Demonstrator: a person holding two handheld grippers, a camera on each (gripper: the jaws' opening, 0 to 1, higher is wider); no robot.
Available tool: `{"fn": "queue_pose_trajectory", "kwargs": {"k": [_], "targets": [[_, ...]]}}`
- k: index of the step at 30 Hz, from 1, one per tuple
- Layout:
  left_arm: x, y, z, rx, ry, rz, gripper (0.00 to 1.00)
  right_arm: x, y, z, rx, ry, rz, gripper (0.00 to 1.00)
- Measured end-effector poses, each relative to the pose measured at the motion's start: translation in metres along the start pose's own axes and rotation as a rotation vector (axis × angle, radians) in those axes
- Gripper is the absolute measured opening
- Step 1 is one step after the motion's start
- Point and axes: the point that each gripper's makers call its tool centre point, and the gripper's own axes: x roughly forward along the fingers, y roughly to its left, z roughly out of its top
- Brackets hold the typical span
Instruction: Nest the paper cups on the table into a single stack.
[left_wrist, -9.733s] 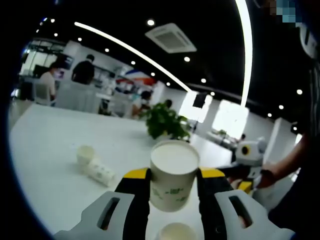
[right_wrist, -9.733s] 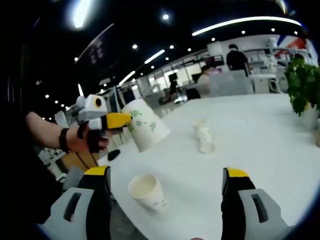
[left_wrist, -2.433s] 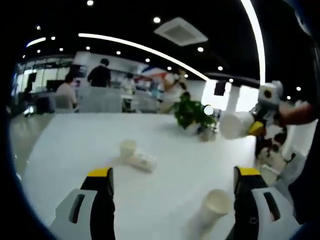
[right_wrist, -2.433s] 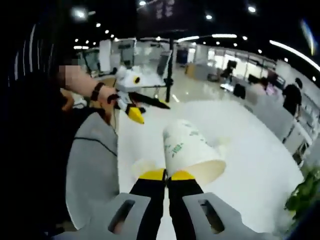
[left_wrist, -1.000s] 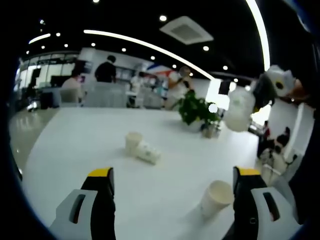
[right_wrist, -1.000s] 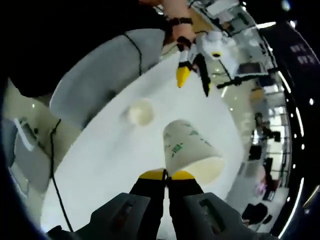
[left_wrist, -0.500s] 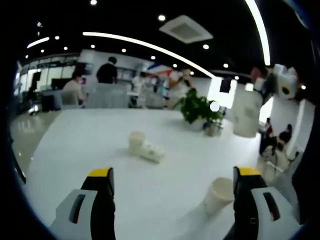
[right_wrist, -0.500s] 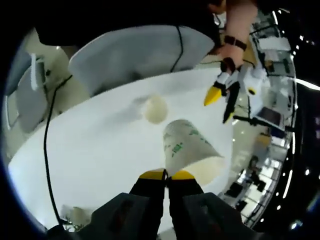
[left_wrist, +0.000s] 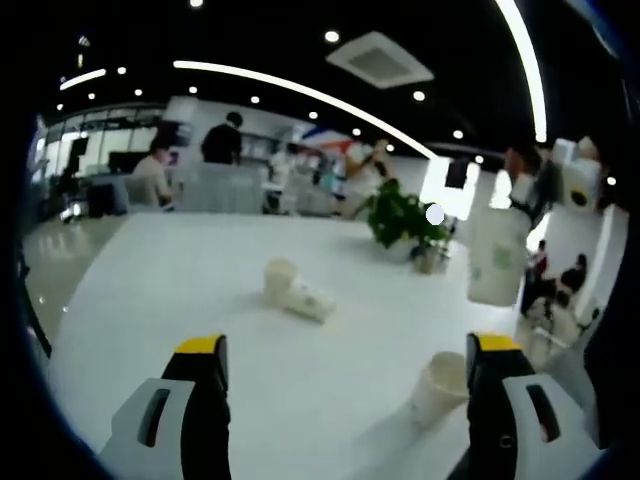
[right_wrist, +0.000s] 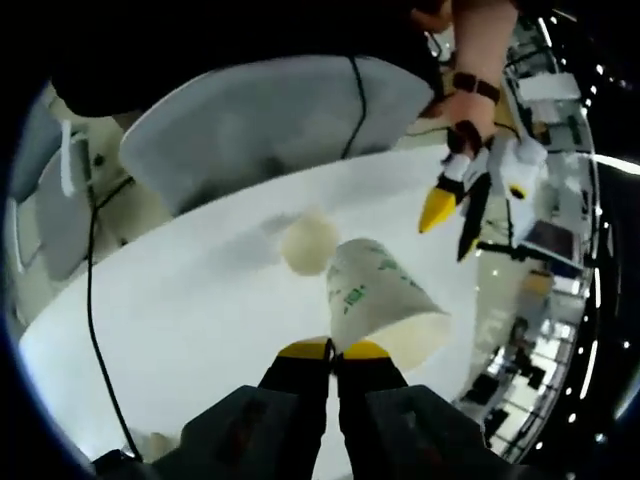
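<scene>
The right hand-held gripper (right_wrist: 333, 349) pinches a paper cup (right_wrist: 380, 298) by its rim above the desk (right_wrist: 200, 300), just beyond the spread left hand-held gripper (left_wrist: 345, 350).

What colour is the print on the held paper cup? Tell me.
Green on white paper cup, clearest in the right gripper view.

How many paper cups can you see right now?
4: one held in the right gripper above the table, cup; one upright below it; an upright cup mid-table touching a lying one, which may be several nested.
</scene>
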Motion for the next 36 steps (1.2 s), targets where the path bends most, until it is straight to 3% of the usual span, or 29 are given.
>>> {"fn": "queue_pose_trajectory", "kwargs": {"k": [8,16,36], "targets": [[0.001,-0.001,-0.004,-0.008,-0.004,-0.005,0.98,0.029,0.020,0.013,0.005,0.011,0.119,0.00],[-0.003,-0.001,-0.009,-0.034,-0.018,-0.001,0.98,0.050,0.027,0.016,0.064,0.041,0.176,0.00],[-0.007,0.001,-0.009,-0.055,-0.034,-0.005,0.97,0.078,0.034,0.024,0.091,0.054,0.235,0.00]]}}
